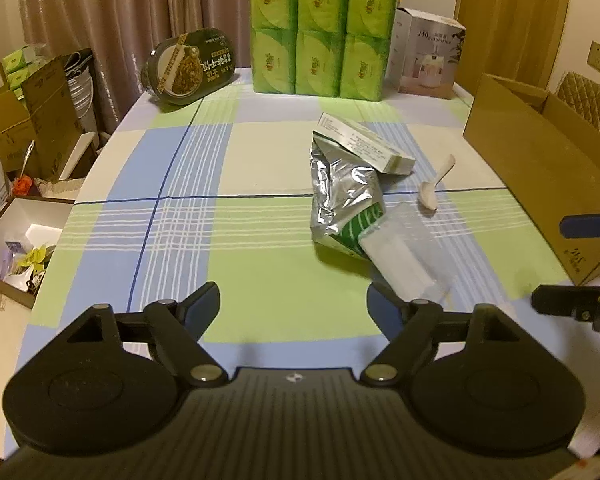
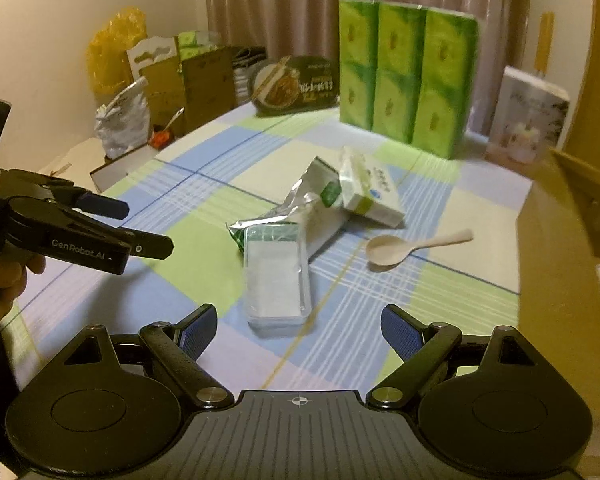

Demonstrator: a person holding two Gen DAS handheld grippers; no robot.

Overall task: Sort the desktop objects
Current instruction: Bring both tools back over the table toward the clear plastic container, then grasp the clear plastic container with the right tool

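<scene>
On the checked tablecloth (image 1: 260, 160) lie a crumpled silver and green foil pouch (image 1: 342, 200), a small white carton (image 1: 364, 146) resting on its far end, a clear plastic tray (image 2: 276, 280) and a pale plastic spoon (image 2: 404, 246). My left gripper (image 1: 294, 304) stands open over bare cloth, left of the tray (image 1: 400, 256). My right gripper (image 2: 298, 330) is open too, with the near end of the tray just ahead between its fingers, untouched. The left gripper (image 2: 140, 226) also shows at the left of the right wrist view, a hand behind it.
An open brown cardboard box (image 1: 540, 168) stands at the table's right edge. At the back are stacked green tissue packs (image 1: 322, 32), a dark oval food tub (image 1: 188, 68) and a white appliance box (image 1: 428, 56). Cartons and bags (image 1: 28, 128) crowd the floor at left.
</scene>
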